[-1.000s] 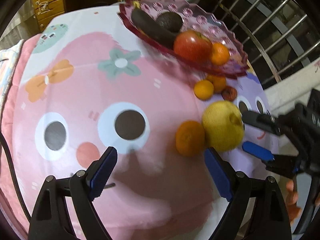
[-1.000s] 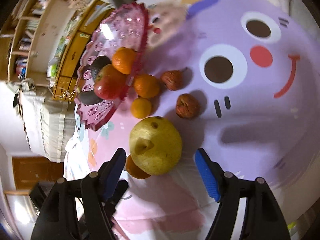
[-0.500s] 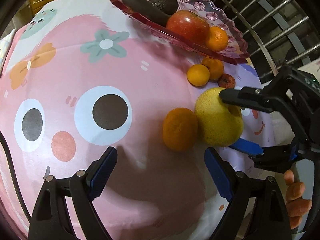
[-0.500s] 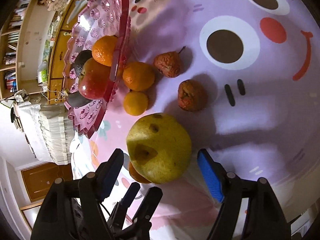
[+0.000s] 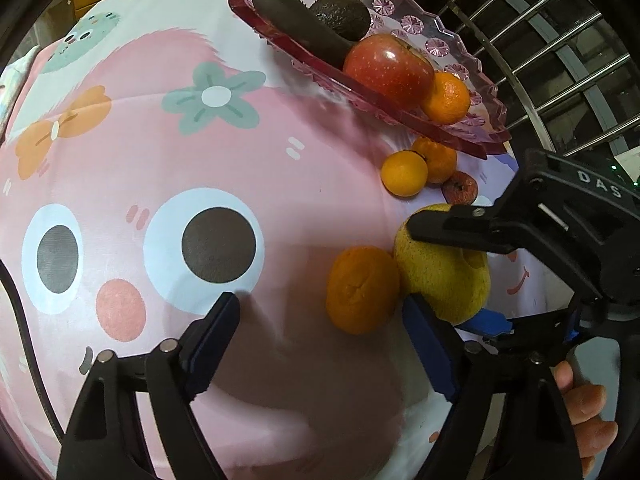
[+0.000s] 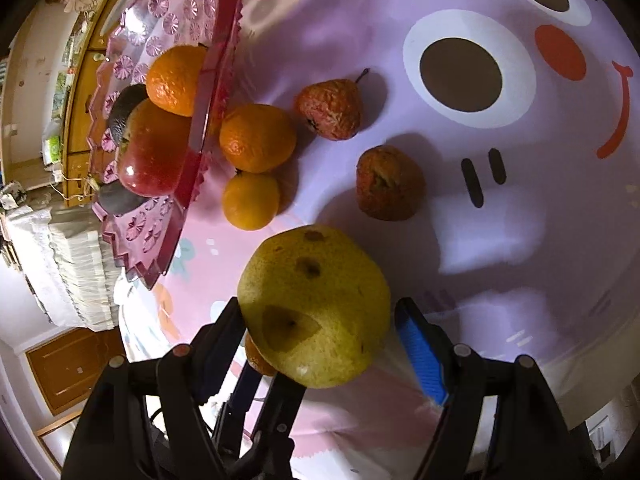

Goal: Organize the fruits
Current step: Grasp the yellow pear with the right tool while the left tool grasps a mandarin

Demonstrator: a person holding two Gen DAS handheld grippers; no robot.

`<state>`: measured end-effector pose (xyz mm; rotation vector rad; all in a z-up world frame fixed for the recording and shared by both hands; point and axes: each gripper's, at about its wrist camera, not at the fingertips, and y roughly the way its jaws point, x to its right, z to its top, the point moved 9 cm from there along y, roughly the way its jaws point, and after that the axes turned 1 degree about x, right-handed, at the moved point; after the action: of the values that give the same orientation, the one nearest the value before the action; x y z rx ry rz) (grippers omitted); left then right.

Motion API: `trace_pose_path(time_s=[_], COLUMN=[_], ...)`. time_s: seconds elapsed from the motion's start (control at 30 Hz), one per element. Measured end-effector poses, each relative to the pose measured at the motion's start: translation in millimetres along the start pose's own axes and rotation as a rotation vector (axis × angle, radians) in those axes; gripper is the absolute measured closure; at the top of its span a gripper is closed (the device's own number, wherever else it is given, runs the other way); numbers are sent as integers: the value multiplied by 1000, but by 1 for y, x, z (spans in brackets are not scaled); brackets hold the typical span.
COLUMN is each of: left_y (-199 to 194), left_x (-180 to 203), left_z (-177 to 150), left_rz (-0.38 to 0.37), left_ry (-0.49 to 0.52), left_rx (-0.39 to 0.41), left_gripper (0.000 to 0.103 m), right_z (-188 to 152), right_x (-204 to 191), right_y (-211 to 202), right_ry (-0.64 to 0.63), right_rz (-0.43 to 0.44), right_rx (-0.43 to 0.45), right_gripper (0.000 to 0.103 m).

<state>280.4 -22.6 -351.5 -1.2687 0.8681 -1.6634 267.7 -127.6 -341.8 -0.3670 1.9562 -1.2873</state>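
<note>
Right tongs (image 6: 320,320): spread wide, straddling the yellow pear (image 6: 314,306); the black finger (image 6: 218,336) lies against the pear's left flank, while the blue-padded finger (image 6: 420,350) stands just clear of its right side, so no full grip shows. Left tongs (image 5: 320,328): released, holding nothing, fingers parted over the worktop (image 5: 280,392); a large mandarin (image 5: 362,290) lies ahead of them toward the right finger, touching the pear (image 5: 444,276). Seen from the left tongs, the right tongs (image 5: 452,272) reach in from the right, one finger across the pear's top, the blue one under its lower edge. Beyond the pear from the right tongs: a small orange (image 6: 250,200) and a larger mandarin (image 6: 258,138) touching one another, tucked against the rim of the pink plate (image 6: 176,8). Right of these, two wrinkled reddish fruits, one nearer (image 6: 390,188) and one farther (image 6: 332,108), apart from each other. On the plate: a red apple (image 5: 388,70), an orange (image 5: 446,98), an avocado (image 5: 340,16) and a long dark fruit (image 5: 296,16), its kind not clear. Worktop covering: cartoon-face cloth, pink (image 5: 140,160) ahead of the left tongs, lilac (image 6: 500,200) ahead of the right tongs.
</note>
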Motion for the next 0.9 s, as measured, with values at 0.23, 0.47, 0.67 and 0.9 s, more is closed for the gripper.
trace_pose_path(time_s=[0.23, 0.47, 0.67, 0.9], left_y=[0, -2, -2, -4], left_x=[2, 7, 11, 18], left_z=[7, 10, 11, 12], left_rz=[-24, -70, -96, -91], left_ry=[-29, -42, -67, -59], left_rx=[22, 45, 62, 79], left_gripper=[35, 49, 62, 70], right_z=[-1, 7, 11, 19], right_x=[-8, -13, -13, 1], right_y=[9, 6, 5, 0], right_ry=[-24, -56, -71, -69], right_rz=[-25, -56, -50, -29], right_rx=[-17, -14, -29, -41], right_gripper=[26, 33, 34, 34])
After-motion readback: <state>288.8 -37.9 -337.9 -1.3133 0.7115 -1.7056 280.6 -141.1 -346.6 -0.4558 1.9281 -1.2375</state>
